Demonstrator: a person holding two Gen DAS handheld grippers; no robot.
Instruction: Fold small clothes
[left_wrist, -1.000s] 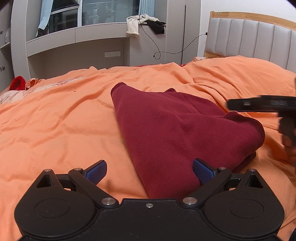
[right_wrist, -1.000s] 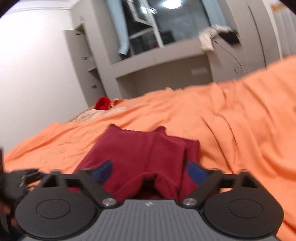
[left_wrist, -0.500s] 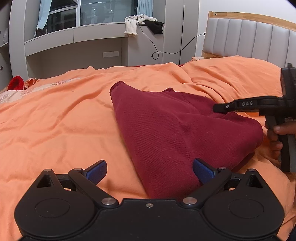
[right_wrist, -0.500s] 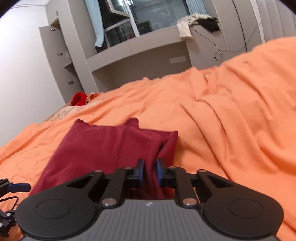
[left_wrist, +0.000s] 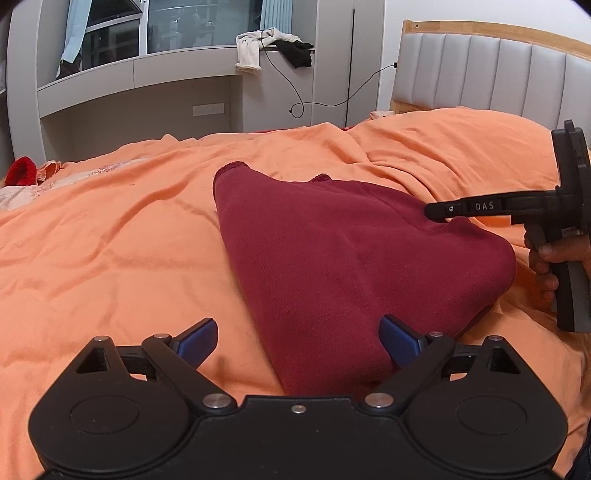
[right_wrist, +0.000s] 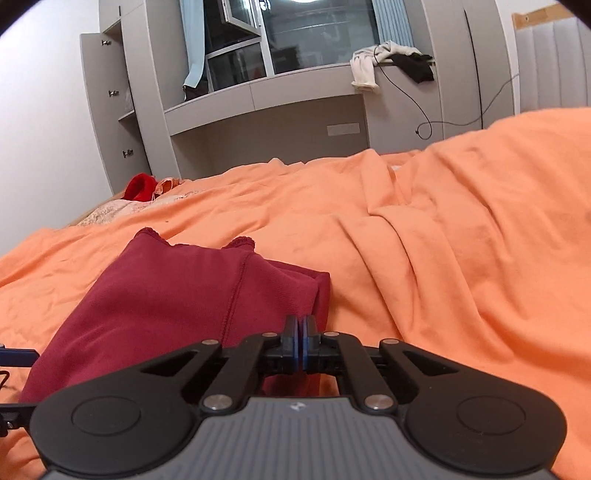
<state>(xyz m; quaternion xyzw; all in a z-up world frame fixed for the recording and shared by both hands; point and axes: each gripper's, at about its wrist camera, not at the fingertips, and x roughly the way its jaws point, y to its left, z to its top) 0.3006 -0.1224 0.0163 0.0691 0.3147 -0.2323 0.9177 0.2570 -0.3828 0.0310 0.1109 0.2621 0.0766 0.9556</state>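
A dark red knit garment (left_wrist: 354, 258) lies partly folded on the orange bedspread (left_wrist: 110, 266). My left gripper (left_wrist: 297, 341) is open, its blue pads either side of the garment's near corner. My right gripper (right_wrist: 300, 341) is shut on the garment's (right_wrist: 166, 295) near right edge, with the blue pads pressed together over the fabric. In the left wrist view the right gripper (left_wrist: 434, 212) comes in from the right, its fingers on the garment's right fold, with the hand on its handle.
A padded grey headboard (left_wrist: 480, 77) and an orange pillow (left_wrist: 461, 147) are at the right. Grey built-in shelving (left_wrist: 147, 92) stands behind the bed, with clothes and a cable on its ledge. A small bright red item (left_wrist: 20, 177) lies at the bed's far left.
My right gripper has come down onto the garment's right edge and closed from wide open to shut. My left gripper has stayed open in place.
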